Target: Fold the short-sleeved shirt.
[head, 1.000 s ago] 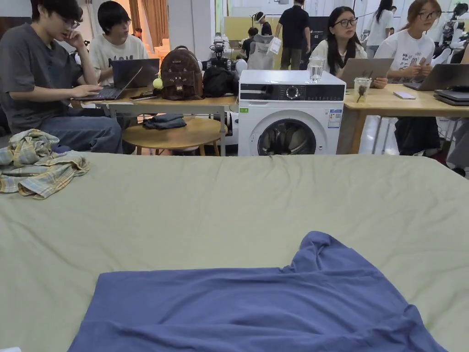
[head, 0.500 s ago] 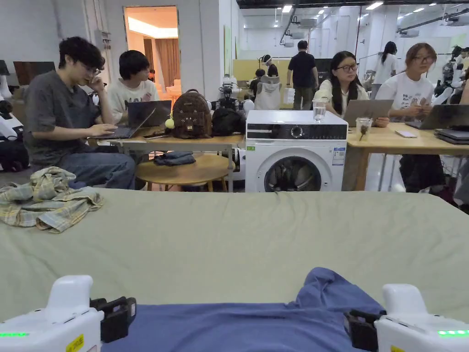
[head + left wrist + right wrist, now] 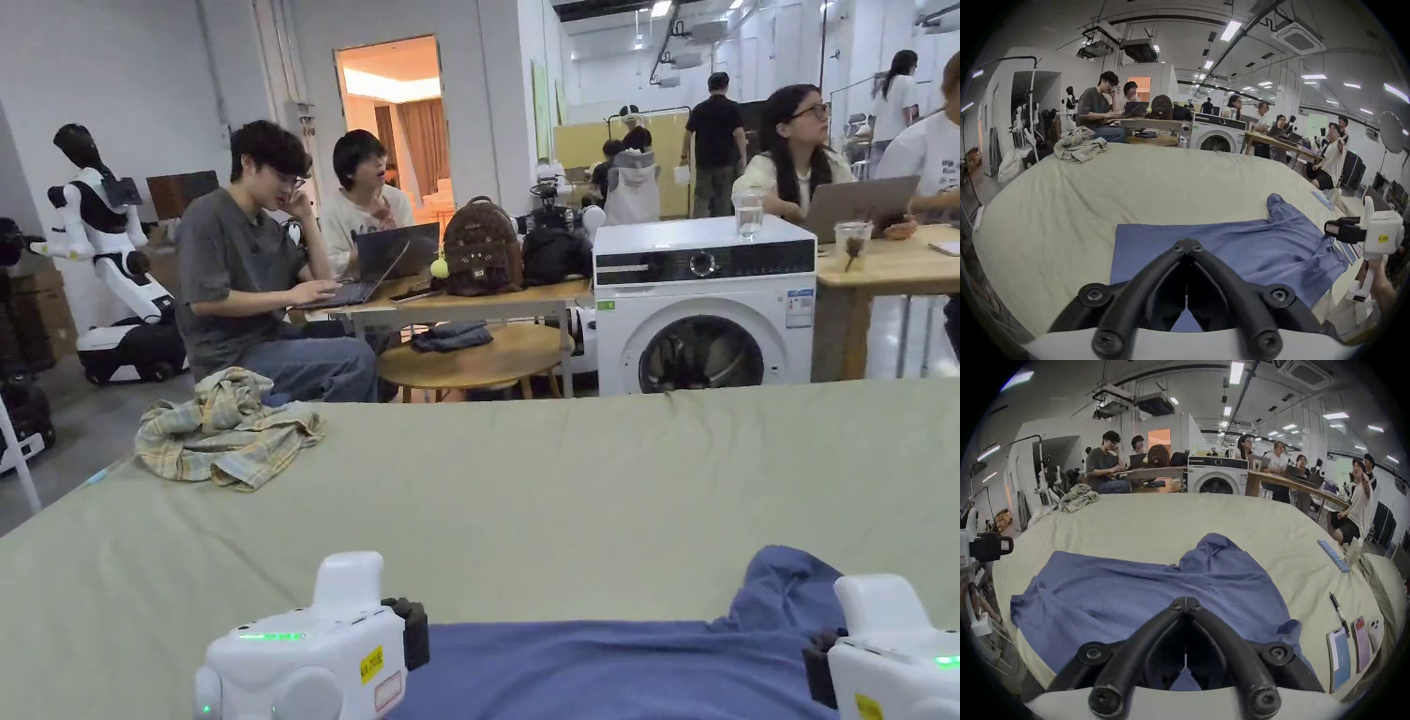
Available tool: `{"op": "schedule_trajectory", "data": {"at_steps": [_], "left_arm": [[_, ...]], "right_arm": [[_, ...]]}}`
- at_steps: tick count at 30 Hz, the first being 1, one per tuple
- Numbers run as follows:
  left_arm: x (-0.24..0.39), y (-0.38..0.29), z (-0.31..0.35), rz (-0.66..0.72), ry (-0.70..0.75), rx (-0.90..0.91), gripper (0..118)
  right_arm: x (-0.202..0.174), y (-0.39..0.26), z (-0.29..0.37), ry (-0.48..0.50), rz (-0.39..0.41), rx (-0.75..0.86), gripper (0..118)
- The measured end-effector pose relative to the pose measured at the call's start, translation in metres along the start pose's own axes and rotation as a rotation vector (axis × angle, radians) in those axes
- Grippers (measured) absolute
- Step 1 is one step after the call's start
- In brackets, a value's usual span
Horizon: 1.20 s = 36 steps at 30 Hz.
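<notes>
A pale green sheet (image 3: 562, 487) covers the wide surface. At its far left corner lies a crumpled plaid shirt (image 3: 225, 441); behind it people sit with laptops at a wooden table (image 3: 450, 307), then a washer (image 3: 703, 300) stands, then a second table (image 3: 891, 267). The blue shirt (image 3: 1227, 246) lies spread on the near edge, one sleeve bunched at its far right. The left gripper (image 3: 1187, 244) hovers over the shirt's left part, jaws closed together, holding nothing; the right gripper (image 3: 1186, 602) hovers over its right part, likewise closed and empty. Against half a second ago, the head view has swung left, and both grippers sit further right in frame.
</notes>
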<state>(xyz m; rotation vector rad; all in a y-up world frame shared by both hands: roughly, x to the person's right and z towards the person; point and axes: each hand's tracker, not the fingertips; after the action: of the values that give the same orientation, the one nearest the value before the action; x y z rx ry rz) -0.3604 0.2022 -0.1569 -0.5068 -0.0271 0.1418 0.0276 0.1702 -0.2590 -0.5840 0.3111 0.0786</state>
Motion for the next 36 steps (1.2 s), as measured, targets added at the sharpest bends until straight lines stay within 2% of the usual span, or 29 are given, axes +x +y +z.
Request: {"op": "schedule_trajectory", "data": {"at_steps": [4,7,9,10,11,13,17,20,22,24,27,29,30,31,32,33,36], "left_arm": [[-0.022,0.012,-0.006,0.016,0.011,-0.027,0],[-0.049,0.027,-0.031,0.109,0.005,-0.132,0],[-0.067,0.035,-0.055,0.172,-0.048,-0.224,37],[-0.076,0.038,-0.07,0.185,-0.053,-0.252,48],[-0.083,0.042,-0.086,0.183,-0.034,-0.284,48],[-0.092,0.045,-0.115,0.117,0.029,-0.329,48],[-0.119,0.039,-0.171,0.202,0.023,-0.451,48],[-0.126,0.03,-0.192,0.202,0.072,-0.44,48],[-0.129,0.023,-0.204,0.226,0.029,-0.5,47],[-0.124,0.017,-0.212,0.183,0.124,-0.519,32],[-0.116,0.017,-0.215,0.122,0.115,-0.506,17],[-0.112,0.019,-0.222,0.096,0.097,-0.528,0],[-0.11,0.02,-0.224,0.101,0.081,-0.537,0],[-0.104,0.019,-0.226,0.072,0.121,-0.551,0],[-0.098,0.018,-0.228,0.025,0.134,-0.551,0],[-0.094,0.018,-0.229,-0.006,0.143,-0.553,0],[-0.084,0.017,-0.221,-0.041,0.152,-0.549,0]], "right_arm": [[0.008,-0.004,0.003,0.033,-0.035,0.012,0],[0.018,-0.007,0.003,0.088,-0.084,0.012,0],[0.024,-0.008,0.002,0.094,-0.093,0.006,0],[0.028,-0.008,0.002,0.104,-0.099,-0.001,0],[0.031,-0.009,0.002,0.108,-0.105,-0.008,0],[0.039,-0.011,0.005,0.129,-0.137,-0.022,0],[0.053,-0.015,0.015,0.123,-0.16,-0.036,0],[0.066,-0.018,0.018,0.088,-0.172,-0.051,0],[0.075,-0.019,0.015,0.079,-0.194,-0.064,0],[0.082,-0.017,0.009,0.064,-0.211,-0.087,0],[0.09,-0.008,0.001,0.059,-0.198,-0.092,0],[0.097,0.007,-0.006,0.057,-0.2,-0.089,0],[0.101,0.015,-0.009,0.063,-0.207,-0.087,0],[0.105,0.026,-0.016,0.07,-0.214,-0.092,7],[0.111,0.039,-0.029,0.066,-0.214,-0.123,39],[0.116,0.05,-0.041,0.057,-0.211,-0.133,60],[0.141,0.073,-0.098,-0.011,-0.19,-0.209,62]]}}
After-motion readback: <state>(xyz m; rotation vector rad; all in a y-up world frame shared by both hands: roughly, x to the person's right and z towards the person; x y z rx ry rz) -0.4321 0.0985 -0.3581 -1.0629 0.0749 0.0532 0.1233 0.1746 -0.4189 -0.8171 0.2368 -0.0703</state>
